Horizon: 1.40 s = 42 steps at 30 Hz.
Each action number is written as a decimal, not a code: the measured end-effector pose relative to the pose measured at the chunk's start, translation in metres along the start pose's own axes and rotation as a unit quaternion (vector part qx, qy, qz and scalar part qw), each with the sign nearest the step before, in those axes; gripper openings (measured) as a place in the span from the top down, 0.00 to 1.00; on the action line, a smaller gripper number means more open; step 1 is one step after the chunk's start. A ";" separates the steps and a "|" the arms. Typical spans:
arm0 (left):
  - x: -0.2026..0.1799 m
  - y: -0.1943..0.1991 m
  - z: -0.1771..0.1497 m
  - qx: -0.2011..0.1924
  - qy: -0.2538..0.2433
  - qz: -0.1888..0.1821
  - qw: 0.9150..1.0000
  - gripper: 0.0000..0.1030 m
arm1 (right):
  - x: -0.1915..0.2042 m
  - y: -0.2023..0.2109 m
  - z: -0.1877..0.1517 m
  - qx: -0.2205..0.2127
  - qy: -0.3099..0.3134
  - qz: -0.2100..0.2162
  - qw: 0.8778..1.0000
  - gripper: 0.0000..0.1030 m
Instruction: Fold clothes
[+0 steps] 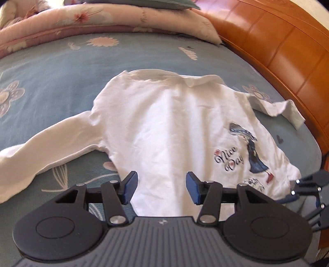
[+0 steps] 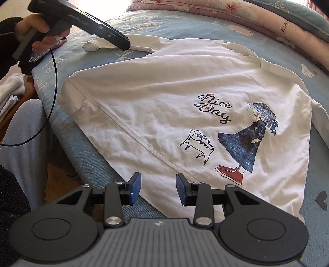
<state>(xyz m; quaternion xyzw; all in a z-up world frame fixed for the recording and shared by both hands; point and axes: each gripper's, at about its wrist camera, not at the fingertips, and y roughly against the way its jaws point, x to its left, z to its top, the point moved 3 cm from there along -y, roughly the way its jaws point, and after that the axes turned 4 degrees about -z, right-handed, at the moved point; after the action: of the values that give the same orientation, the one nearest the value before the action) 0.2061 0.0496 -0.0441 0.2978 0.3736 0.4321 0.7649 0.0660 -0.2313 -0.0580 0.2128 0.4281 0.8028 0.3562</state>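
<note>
White long-sleeved shirt point(image 2: 156, 98) lies spread on the bed point(image 1: 61, 65), printed side up, hem toward the near edge, collar toward the far side where a pink quilt point(image 1: 86, 18) is bunched. Likely laid flat so that the folds can be made cleanly.

Left sleeve point(image 1: 45, 147) stretches out left across the bed sheet; right sleeve point(image 1: 283, 108) is crumpled short near the wooden headboard point(image 1: 287, 45). Both probably need folding in before the body is doubled.

Left claw point(image 1: 162, 188): jaws apart, nothing between the pads; hem cloth shows below the gap, untouched as far as can be seen. Seen from the right wrist view, the person's hand point(image 2: 39, 30) holds this tool raised above the far left of the shirt.

Right claw point(image 2: 158, 189): jaws apart, empty, hanging over the near hem corner at the bed's edge, no cloth pinched.

Judgement: both claws unloaded and stationed along the hem, which suits picking up the bottom edge or a side for a first fold. Shirt is not yet folded. Risk: the thin, wrinkled cloth may bunch if only one layer is caught.
</note>
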 end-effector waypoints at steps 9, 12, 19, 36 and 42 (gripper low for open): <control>0.064 -0.057 0.010 -0.024 0.111 -0.004 0.994 0.51 | -0.002 -0.009 0.020 -0.006 0.008 -0.003 1.000 0.60; 0.063 -0.059 0.015 -0.028 0.112 -0.017 0.993 0.84 | -0.006 -0.012 0.022 -0.007 0.003 -0.003 1.000 0.60; 0.068 -0.048 0.024 -0.058 0.076 0.069 0.993 0.96 | -0.014 -0.019 0.024 -0.005 -0.018 -0.005 1.000 0.60; 0.019 0.007 -0.003 -0.025 -0.032 0.121 0.992 0.78 | -0.026 0.025 0.016 -0.027 -0.045 -0.055 0.997 0.59; -0.069 0.014 -0.054 -0.004 -0.166 0.042 0.985 0.67 | -0.070 0.052 -0.009 -0.036 -0.136 -0.113 0.984 0.53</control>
<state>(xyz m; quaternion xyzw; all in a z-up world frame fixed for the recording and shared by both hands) 0.1311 0.0025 -0.0408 0.3779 0.2272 0.4098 0.7985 0.0860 -0.3088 -0.0213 0.2574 0.3680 0.7356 0.5071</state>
